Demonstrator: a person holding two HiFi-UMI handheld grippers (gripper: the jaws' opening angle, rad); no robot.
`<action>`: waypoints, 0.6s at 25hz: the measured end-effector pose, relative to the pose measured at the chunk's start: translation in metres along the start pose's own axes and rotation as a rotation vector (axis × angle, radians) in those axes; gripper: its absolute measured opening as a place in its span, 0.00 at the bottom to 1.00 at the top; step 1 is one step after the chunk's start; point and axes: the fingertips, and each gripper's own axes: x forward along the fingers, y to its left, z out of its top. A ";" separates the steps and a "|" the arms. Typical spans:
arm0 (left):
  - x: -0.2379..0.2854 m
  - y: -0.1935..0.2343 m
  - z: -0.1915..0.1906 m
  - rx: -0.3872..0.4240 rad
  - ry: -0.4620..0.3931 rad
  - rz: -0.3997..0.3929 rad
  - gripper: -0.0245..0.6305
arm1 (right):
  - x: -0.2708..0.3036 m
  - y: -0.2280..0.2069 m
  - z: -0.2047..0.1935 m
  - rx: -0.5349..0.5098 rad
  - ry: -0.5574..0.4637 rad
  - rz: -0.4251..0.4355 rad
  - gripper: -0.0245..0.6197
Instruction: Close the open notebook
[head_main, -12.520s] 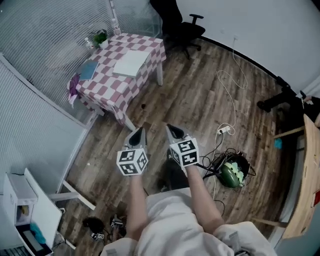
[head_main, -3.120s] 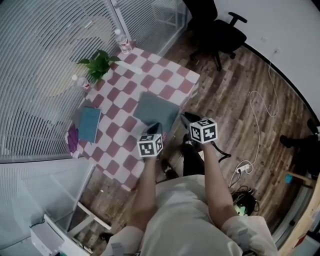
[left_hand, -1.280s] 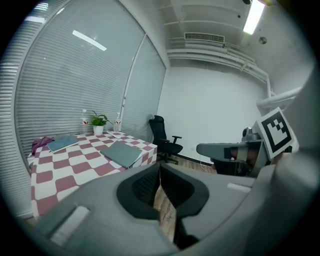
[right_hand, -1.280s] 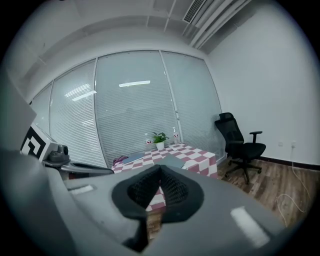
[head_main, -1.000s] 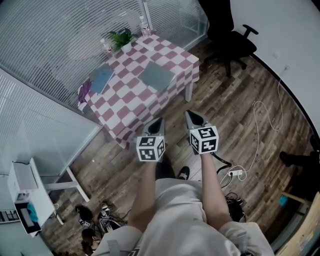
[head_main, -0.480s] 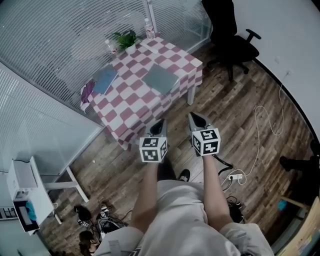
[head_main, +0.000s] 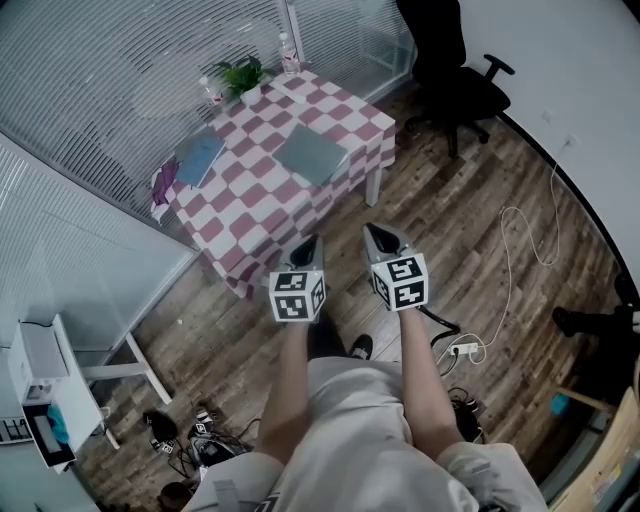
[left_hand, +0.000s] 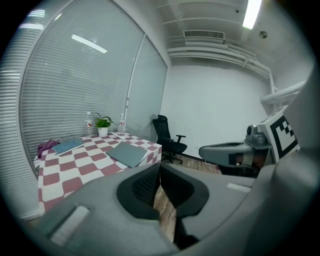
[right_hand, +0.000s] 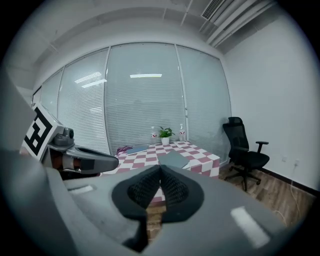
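Note:
The grey-green notebook lies closed and flat on the red-and-white checkered table, near its right edge. It also shows in the left gripper view and the right gripper view. Both grippers hang side by side over the wooden floor, short of the table and pointing toward it. My left gripper has its jaws together with nothing between them. The right gripper is likewise shut and empty. Neither touches the notebook.
A blue book and a purple cloth lie at the table's left end, with a potted plant and bottles at the back. A black office chair stands right of the table. A power strip and cable lie on the floor.
The notebook, open with white pages at first, lies closed. The grippers, then at the table by it, have drawn back over the floor. In the last second nothing moves beyond a slight view shift.

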 end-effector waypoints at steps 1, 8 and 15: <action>0.001 -0.001 -0.001 -0.003 0.000 0.001 0.05 | -0.001 0.000 0.000 -0.007 0.003 0.003 0.04; 0.001 -0.003 0.001 -0.024 -0.001 -0.001 0.05 | -0.003 -0.002 -0.007 -0.006 0.019 0.009 0.04; 0.000 -0.009 0.000 -0.038 -0.008 -0.012 0.05 | -0.011 -0.010 -0.008 -0.008 0.002 -0.023 0.04</action>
